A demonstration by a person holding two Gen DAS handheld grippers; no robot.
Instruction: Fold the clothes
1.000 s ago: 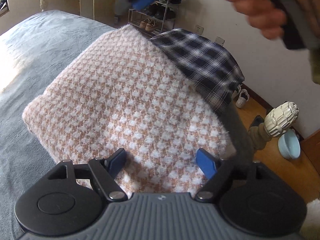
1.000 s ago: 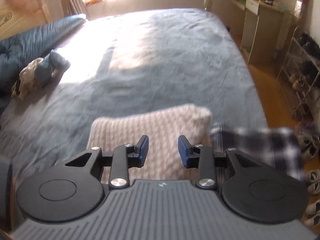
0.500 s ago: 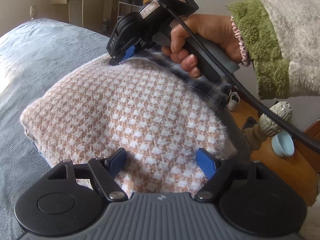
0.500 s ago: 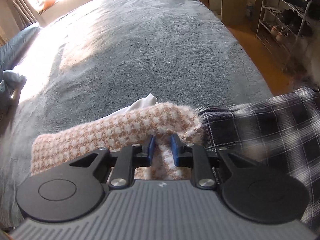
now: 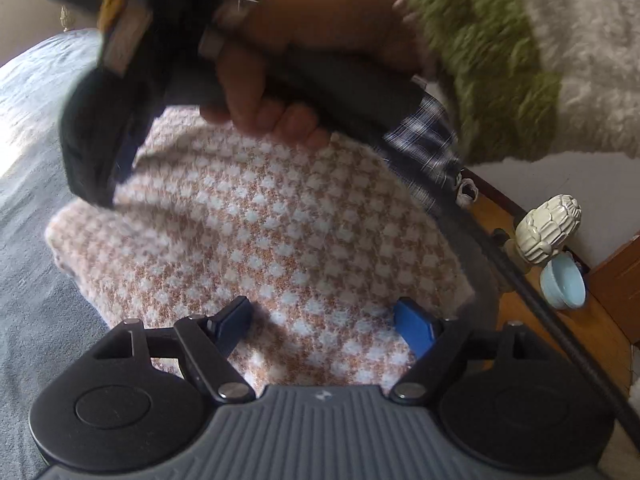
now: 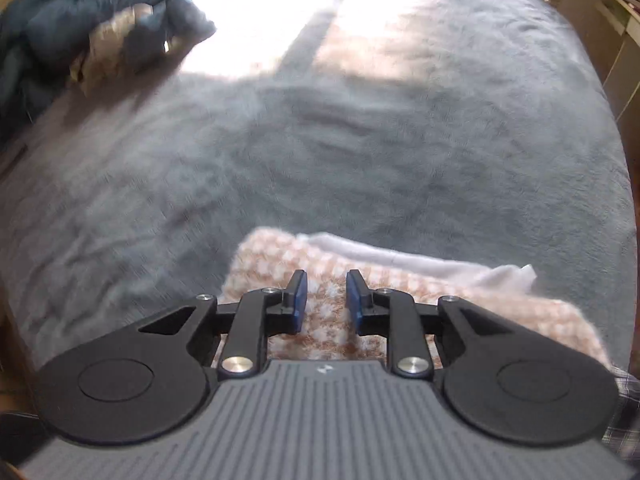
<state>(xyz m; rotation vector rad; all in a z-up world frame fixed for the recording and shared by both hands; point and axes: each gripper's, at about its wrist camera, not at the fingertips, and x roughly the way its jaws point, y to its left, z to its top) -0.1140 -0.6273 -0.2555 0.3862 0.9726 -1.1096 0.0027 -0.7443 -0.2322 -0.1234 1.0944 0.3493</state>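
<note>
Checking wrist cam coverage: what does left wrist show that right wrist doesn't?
Left wrist only: the hand holding the right claw, fleece sleeve, wood floor with a pale bowl, a white knob.
Right wrist only: sunlit far bed, crumpled bundle, white cloth beside the sweater.
Both: houndstooth sweater, grey bed, plaid shirt.

Left wrist view is aimed steeply down, close over the folded pink-and-white houndstooth knit garment point(image 5: 288, 240), toward the bed's edge and the wooden floor point(image 5: 576, 320). Right wrist view is also pitched down, close over the same garment point(image 6: 328, 264), facing out across the grey plush bedspread point(image 6: 360, 140). Shared by both: garment, bedspread point(image 5: 28, 184); the right hand point(image 5: 320, 52) is seen in the left view
</note>
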